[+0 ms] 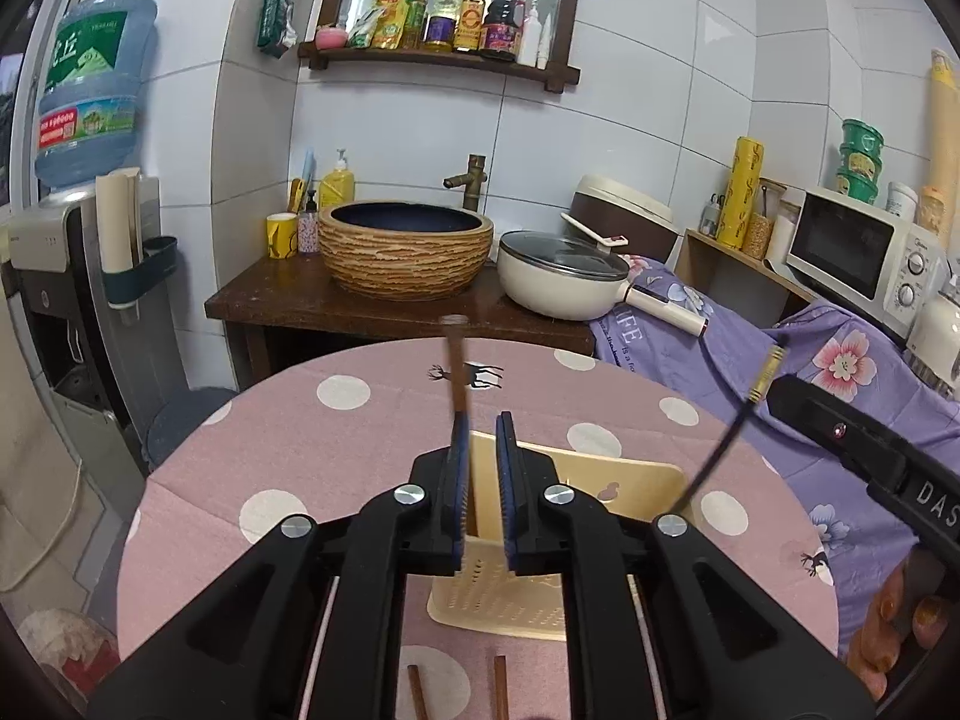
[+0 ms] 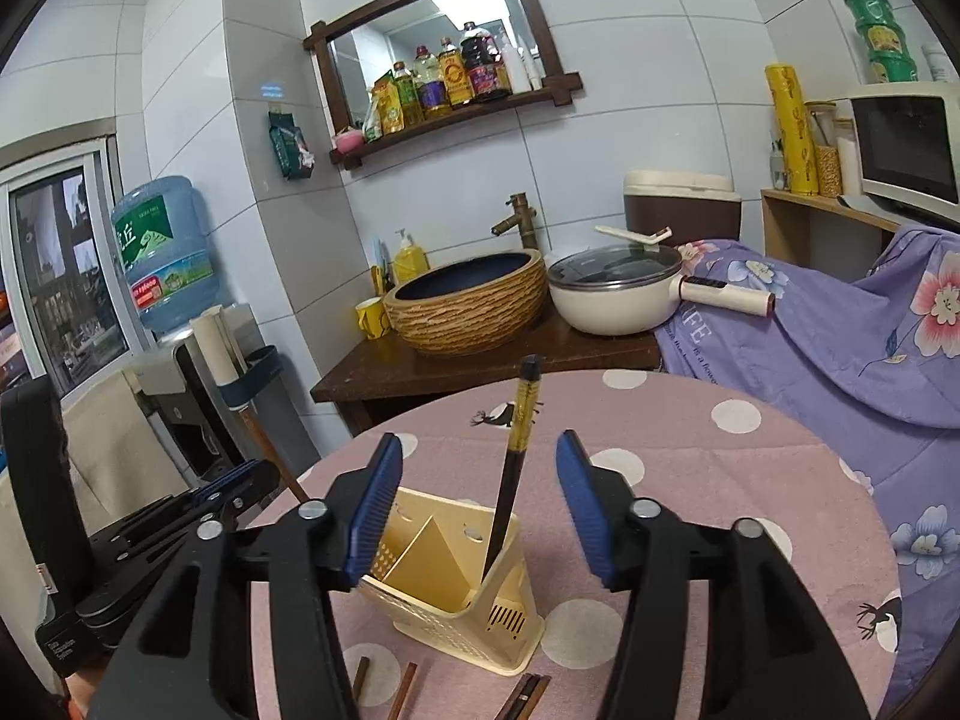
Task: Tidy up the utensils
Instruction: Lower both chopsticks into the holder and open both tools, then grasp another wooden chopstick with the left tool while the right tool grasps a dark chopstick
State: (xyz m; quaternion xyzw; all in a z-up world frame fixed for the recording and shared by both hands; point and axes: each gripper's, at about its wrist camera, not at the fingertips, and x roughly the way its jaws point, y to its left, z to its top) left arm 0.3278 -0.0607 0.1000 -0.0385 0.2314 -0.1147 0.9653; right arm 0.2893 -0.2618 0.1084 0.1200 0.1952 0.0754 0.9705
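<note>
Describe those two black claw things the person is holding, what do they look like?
Both the left gripper and right gripper are matte black plastic linkages joined by round silver bolts. Their fingers are flat paddles faced with ribbed dark-blue rubber. The right gripper's body carries white lettering, "DAS". No cables show.

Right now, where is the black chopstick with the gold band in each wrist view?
Left wrist: far right, the black chopstick slants up from the yellow holder.
Right wrist: center, black chopstick stands tilted in the holder's right compartment.
Shared landmark: the woven basin.
</note>
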